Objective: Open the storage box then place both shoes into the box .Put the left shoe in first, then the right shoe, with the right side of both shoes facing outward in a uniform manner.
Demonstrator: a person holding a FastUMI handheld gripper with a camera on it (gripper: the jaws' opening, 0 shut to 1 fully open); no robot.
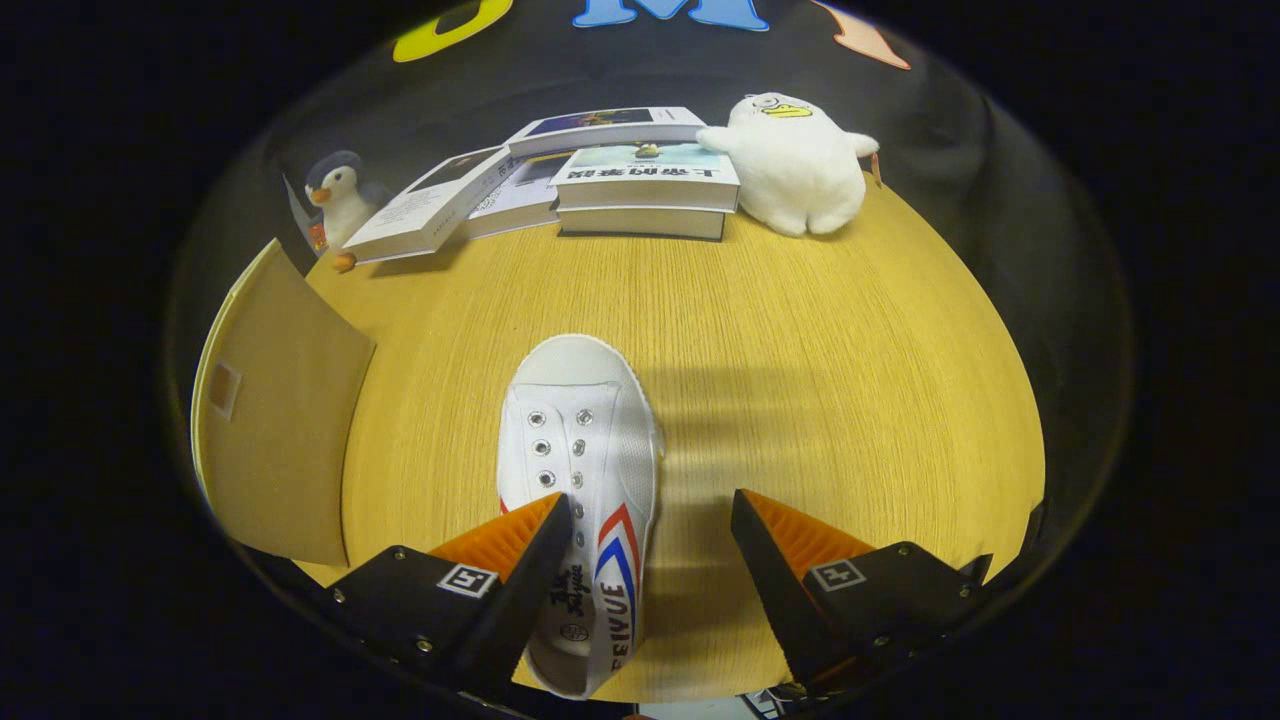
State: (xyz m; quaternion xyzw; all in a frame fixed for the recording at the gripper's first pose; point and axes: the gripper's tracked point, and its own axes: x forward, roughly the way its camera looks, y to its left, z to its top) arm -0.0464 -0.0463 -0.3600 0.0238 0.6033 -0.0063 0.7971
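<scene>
In the gripper view my gripper [650,525] stands released, its fingers spread over the white shoe [580,470], which lies on the table [800,330] pointing to twelve o'clock, nearer the left finger. The cardboard box [275,420] at nine o'clock looks shut, so I judge opening and both placements remain.

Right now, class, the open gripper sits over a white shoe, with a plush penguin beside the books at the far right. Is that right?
Not quite. In the gripper view the plush penguin stands at the far left of the books. The gripper is open over the white shoe.
</scene>
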